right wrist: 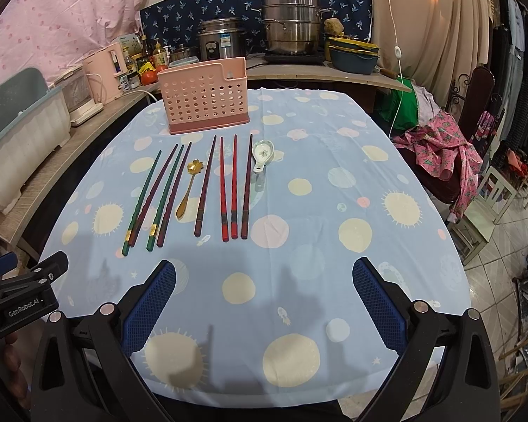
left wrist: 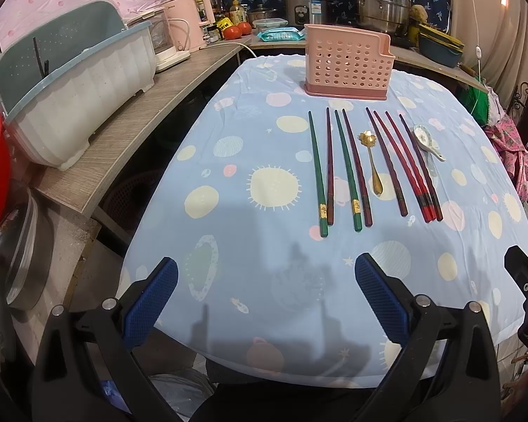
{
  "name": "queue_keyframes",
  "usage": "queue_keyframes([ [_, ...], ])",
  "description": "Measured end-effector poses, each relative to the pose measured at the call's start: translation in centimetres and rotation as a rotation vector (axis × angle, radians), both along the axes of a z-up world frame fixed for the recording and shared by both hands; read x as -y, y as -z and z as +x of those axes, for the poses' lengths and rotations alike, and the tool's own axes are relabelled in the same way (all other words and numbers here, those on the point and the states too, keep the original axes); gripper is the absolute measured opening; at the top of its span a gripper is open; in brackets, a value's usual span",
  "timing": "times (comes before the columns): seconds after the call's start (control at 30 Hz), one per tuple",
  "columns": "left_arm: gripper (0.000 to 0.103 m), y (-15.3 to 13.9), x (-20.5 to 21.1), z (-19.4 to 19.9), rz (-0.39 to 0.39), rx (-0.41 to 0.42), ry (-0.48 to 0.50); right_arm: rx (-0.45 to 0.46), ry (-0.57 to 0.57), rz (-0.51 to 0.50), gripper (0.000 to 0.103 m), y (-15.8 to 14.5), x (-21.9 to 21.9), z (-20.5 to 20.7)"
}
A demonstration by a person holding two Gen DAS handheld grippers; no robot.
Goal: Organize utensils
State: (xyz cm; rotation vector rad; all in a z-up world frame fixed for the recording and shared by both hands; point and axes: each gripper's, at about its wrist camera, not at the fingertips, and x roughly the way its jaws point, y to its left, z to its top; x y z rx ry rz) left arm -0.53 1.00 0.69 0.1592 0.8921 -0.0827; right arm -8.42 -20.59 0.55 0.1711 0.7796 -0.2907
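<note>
A pink perforated utensil holder [left wrist: 348,65] [right wrist: 205,98] stands at the far end of the table. In front of it lie several chopsticks in a row: green and dark red ones [left wrist: 334,172] [right wrist: 158,193] on the left, red and dark ones [left wrist: 404,165] [right wrist: 228,190] on the right. A gold spoon [left wrist: 371,160] [right wrist: 188,188] lies between the two groups. A white ceramic spoon [left wrist: 426,140] [right wrist: 262,153] lies at the right end. My left gripper [left wrist: 265,270] and right gripper [right wrist: 264,270] are both open and empty, above the near part of the table.
The table has a light blue patterned cloth [left wrist: 264,183] [right wrist: 316,193]. A white dish rack [left wrist: 77,98] sits on a wooden counter to the left. Pots and a rice cooker [right wrist: 221,40] stand on the back counter. A chair with pink clothes [right wrist: 447,151] is at the right.
</note>
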Motion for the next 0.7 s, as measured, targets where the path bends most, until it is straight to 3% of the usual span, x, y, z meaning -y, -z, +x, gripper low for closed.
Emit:
queue_keyframes([
  [0.7, 0.096, -0.11, 0.16, -0.25, -0.003, 0.002, 0.000, 0.001, 0.000, 0.002, 0.096, 0.07, 0.01, -0.04],
])
